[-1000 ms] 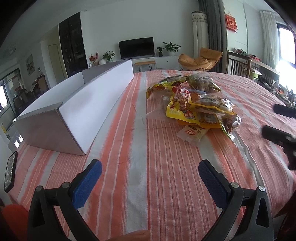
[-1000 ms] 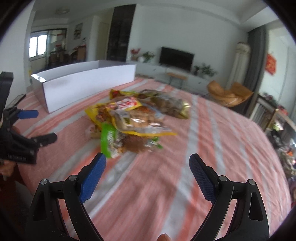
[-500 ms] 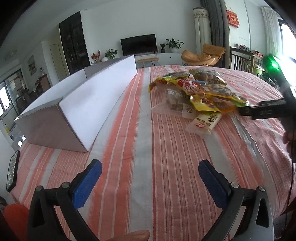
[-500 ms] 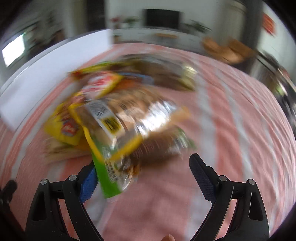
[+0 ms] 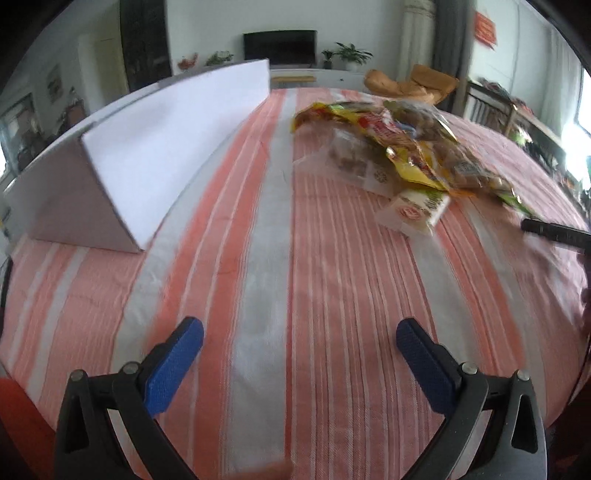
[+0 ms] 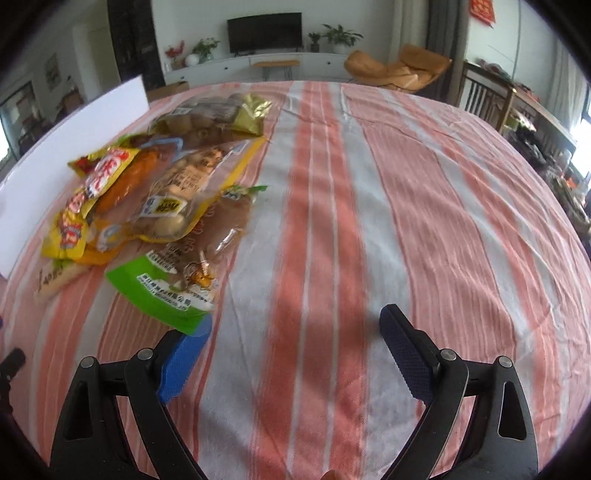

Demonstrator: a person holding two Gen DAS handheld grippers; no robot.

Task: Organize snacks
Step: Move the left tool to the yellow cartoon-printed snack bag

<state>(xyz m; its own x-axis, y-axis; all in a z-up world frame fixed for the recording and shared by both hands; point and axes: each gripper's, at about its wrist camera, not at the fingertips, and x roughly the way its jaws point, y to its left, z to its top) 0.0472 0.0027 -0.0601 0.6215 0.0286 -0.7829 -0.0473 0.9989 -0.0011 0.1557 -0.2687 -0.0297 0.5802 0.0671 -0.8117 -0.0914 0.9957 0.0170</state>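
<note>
A pile of snack bags (image 5: 413,147) lies on the striped tablecloth, far right in the left wrist view and to the left in the right wrist view (image 6: 155,192). A green-and-clear bag (image 6: 177,280) lies nearest my right gripper (image 6: 295,336), which is open and empty, its left finger (image 6: 184,350) just below that bag. A small white packet (image 5: 413,212) lies at the pile's near edge. My left gripper (image 5: 299,350) is open and empty over bare cloth. A long white box (image 5: 155,140) stands at the left.
The round table carries an orange-and-white striped cloth (image 6: 406,221). The right gripper's black tip (image 5: 554,232) shows at the right edge of the left wrist view. Chairs, a TV (image 6: 264,31) and a sideboard stand behind the table.
My right gripper has swung over the table and closed in on the pile; the green bag now lies by its left finger. My left gripper has tilted down and moved forward a little.
</note>
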